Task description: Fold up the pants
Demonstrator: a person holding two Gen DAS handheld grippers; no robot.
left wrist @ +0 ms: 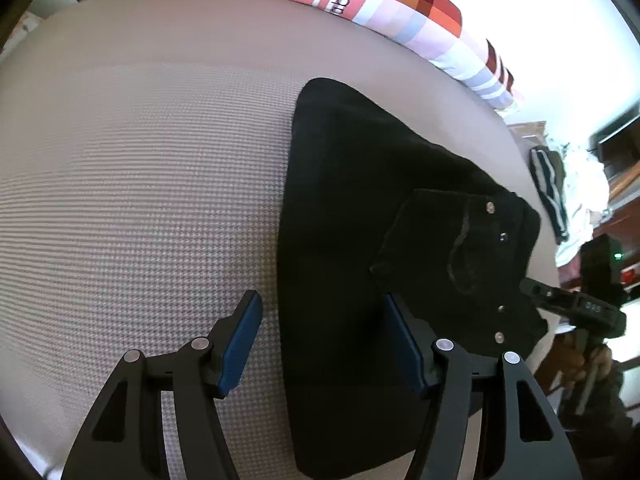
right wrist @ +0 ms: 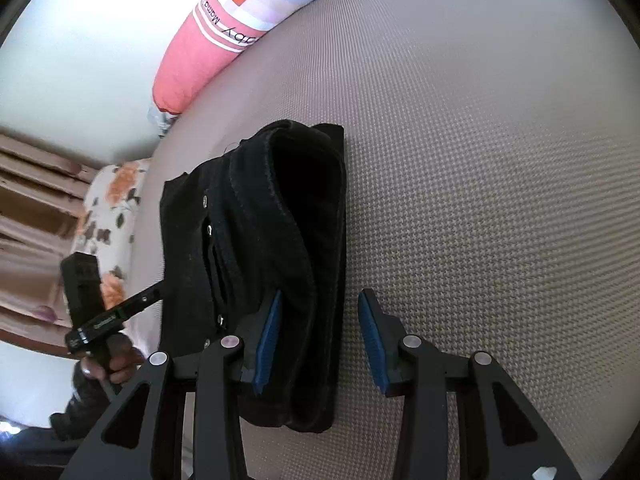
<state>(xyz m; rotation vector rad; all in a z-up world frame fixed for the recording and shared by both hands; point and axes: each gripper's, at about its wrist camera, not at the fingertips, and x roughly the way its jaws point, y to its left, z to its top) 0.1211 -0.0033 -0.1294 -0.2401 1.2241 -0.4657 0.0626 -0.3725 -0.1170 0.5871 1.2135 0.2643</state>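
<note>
Left gripper point(left wrist: 322, 340): jaws apart, straddling the near left edge of black pants point(left wrist: 360, 220) on the grey bed point(left wrist: 140, 180). Long axis running straight away. Right gripper point(right wrist: 318, 336): jaws apart, over the opposite edge, equally near.

I see strong daylight blowing out the far white wall point(right wrist: 80, 40) in both views. The folded black denim pants point(left wrist: 352, 208) read as a near-featureless dark mass. Fisheye curvature bends the grey woven mattress surface point(left wrist: 140, 184); corners vignette black.
</note>
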